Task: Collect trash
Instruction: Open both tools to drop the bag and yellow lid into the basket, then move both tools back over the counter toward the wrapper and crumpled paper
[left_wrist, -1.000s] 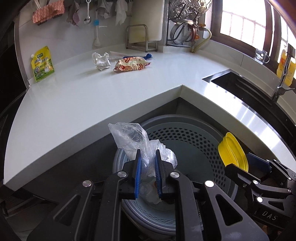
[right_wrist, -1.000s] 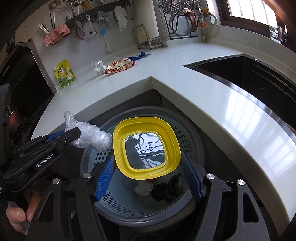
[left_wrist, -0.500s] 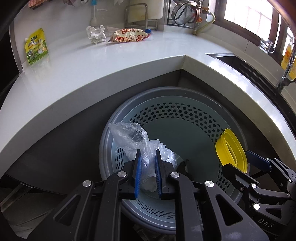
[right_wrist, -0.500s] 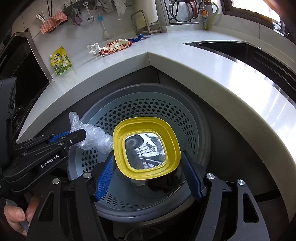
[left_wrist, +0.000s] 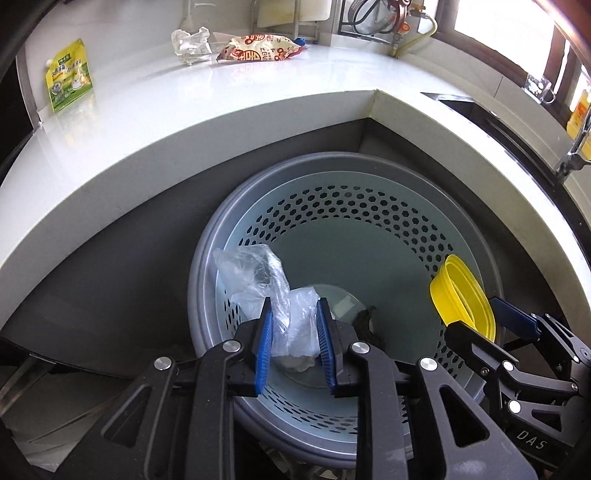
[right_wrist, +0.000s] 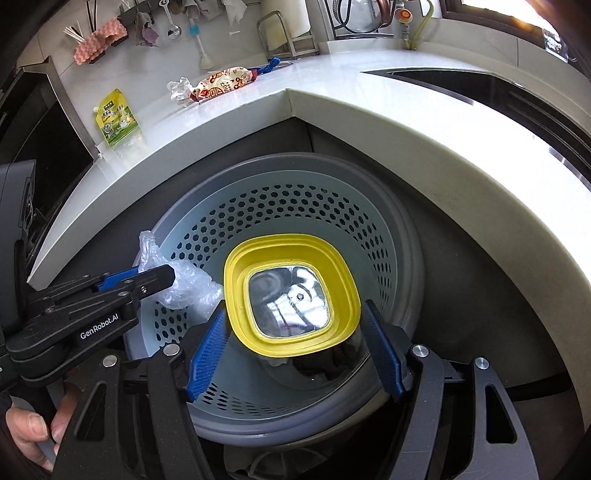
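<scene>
Clear plastic bag (left_wrist: 271, 291) hangs between the left gripper's (left_wrist: 294, 332) parting blue pads – jaws opening – over the perforated bin (left_wrist: 369, 236), at its 8 o'clock. Right gripper (right_wrist: 295, 345) clenches a yellow-rimmed container (right_wrist: 291, 299) above bin centre. Bin floor holds pale and dark scraps (left_wrist: 369, 325). Snack packet (left_wrist: 262, 48) lies on the counter at 12 o'clock.
</scene>
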